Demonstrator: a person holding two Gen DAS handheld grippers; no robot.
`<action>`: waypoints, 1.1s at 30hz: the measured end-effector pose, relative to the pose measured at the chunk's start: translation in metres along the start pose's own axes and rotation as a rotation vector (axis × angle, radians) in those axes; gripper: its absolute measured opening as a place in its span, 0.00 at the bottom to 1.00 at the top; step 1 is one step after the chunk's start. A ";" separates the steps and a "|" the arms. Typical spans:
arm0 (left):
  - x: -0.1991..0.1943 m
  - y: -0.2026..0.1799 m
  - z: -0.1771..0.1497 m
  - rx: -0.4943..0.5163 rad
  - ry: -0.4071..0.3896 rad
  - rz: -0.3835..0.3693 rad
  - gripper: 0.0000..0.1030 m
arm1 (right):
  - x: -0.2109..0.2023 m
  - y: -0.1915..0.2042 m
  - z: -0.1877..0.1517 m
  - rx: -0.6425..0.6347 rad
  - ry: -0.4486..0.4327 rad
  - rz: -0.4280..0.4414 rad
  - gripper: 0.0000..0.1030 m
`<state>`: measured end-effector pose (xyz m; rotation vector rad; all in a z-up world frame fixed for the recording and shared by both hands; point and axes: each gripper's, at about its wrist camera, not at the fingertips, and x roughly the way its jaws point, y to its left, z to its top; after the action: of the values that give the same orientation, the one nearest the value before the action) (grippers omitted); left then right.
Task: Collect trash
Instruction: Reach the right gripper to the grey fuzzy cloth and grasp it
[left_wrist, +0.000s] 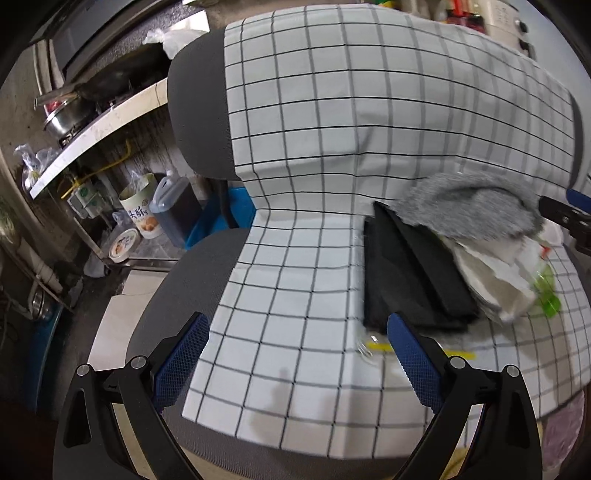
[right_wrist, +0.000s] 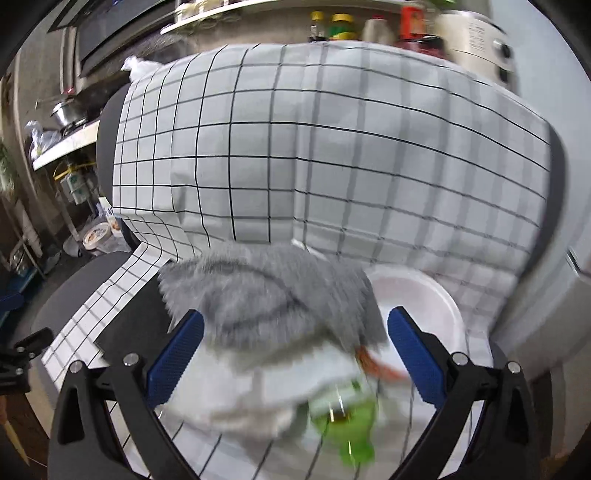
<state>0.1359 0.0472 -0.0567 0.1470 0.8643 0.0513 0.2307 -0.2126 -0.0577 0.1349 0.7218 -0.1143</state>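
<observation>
- Blue-padded fingers (right_wrist: 176, 356) of the right gripper (right_wrist: 295, 354) sit nearest the lens, spread wide, nothing between the pads; a blurred pile lies in front of and below the gap.
- Pile contents, right wrist view: grey fuzzy cloth (right_wrist: 266, 302) on top, pale folded cloths (right_wrist: 258, 391) under it, a green-labelled plastic bottle (right_wrist: 347, 428) poking out toward the camera. An orange scrap (right_wrist: 380, 363) lies just beside the bottle. White foam bowl (right_wrist: 417, 299) sits behind, to the right.
- All of it rests on a checked cloth (left_wrist: 295, 184) draped over a grey office chair (left_wrist: 195, 110).
- Left gripper (left_wrist: 295, 354): fingers likewise spread, empty, over the bare checked seat. Black folded cloth (left_wrist: 402, 273) lies near its right finger; clear wrapper with a yellow strip (left_wrist: 380, 347) just beside that finger, blurred.
- Judgement: trash here is likely the bottle, scrap, bowl and wrapper; the cloths probably are not.
- For a clean pick: centre the right fingers across the bottle's body, low, clear of the fuzzy cloth's edge.
- Risk: pinching cloth along with the bottle drags the pile.
</observation>
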 end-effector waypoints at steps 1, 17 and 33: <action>0.004 0.001 0.002 -0.004 0.000 0.004 0.93 | 0.010 0.001 0.004 -0.008 0.003 0.000 0.93; 0.024 -0.001 -0.012 -0.005 0.038 -0.025 0.93 | 0.040 0.035 0.009 -0.120 0.034 -0.046 0.21; -0.021 -0.058 -0.022 0.063 -0.013 -0.142 0.93 | -0.133 -0.015 -0.045 0.158 -0.155 -0.060 0.20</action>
<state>0.1047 -0.0098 -0.0636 0.1442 0.8616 -0.1098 0.0999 -0.2122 -0.0045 0.2530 0.5618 -0.2372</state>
